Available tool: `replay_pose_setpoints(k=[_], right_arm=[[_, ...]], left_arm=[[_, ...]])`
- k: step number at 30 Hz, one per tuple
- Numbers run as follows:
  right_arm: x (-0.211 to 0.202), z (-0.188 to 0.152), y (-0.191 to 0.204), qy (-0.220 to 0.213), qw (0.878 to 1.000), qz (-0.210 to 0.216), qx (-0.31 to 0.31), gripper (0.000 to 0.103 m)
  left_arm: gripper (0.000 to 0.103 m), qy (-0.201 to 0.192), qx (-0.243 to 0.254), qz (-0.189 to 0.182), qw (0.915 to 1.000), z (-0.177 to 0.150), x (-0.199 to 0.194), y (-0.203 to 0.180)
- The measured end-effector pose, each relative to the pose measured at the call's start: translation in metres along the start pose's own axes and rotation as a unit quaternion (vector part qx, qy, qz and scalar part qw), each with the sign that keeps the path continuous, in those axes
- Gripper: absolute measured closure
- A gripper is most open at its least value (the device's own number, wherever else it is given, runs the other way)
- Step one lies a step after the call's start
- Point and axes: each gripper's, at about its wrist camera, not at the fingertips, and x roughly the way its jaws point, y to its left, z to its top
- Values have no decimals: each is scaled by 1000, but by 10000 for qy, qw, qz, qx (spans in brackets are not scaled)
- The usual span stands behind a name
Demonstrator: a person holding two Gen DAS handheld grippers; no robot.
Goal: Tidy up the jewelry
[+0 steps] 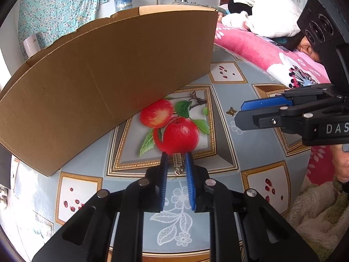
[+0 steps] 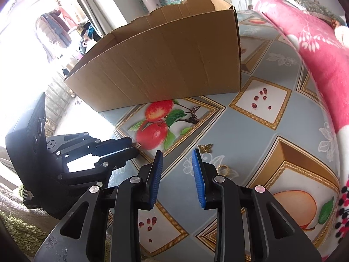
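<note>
Earring [image 1: 177, 165] lies on the counter [image 1: 218, 185] at the printed apples' lower edge, between the left claw [image 1: 176, 159] tips; pads narrow around it, contact unclear. Right claw [image 2: 177, 159] part open, gripping nothing, tips above counter. Butterfly charm [image 2: 205, 148] just beyond its right finger, ring [image 2: 223, 169] beside it. Cardboard box [image 2: 163, 63] stands behind the apples.

My left gripper [image 1: 177, 156] and right gripper [image 2: 177, 152] are black with ribbed blue pads [image 1: 189, 174]. Between my left pads is a pale gold earring [image 1: 177, 163]. The tablecloth [image 1: 257, 152] is grey-blue with gold-bordered panels, red apples, green leaves and white lace flowers. Far left, a plain brown cardboard box [image 1: 104, 83]. Near right, a gold butterfly charm [image 2: 204, 147] and a gold ring [image 2: 223, 169]. Far right, a pink blanket [image 2: 322, 50] with white flowers.
</note>
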Motion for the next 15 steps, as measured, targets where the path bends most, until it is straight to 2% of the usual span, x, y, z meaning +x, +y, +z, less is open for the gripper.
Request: replay_pose_setpoints(k=[5, 8, 15], right_arm=[[-2, 0, 1, -15, 10000, -42, -6, 76], [-4, 1, 3, -26, 10000, -80, -18, 76], [-6, 3, 4, -43, 9998, -219, 0, 76]], left_arm=[[89, -4, 69, 46, 10000, 1, 1, -3], [98, -10, 92, 101, 9999, 0, 1, -4], [100, -59, 60, 110, 9999, -6, -3, 0]])
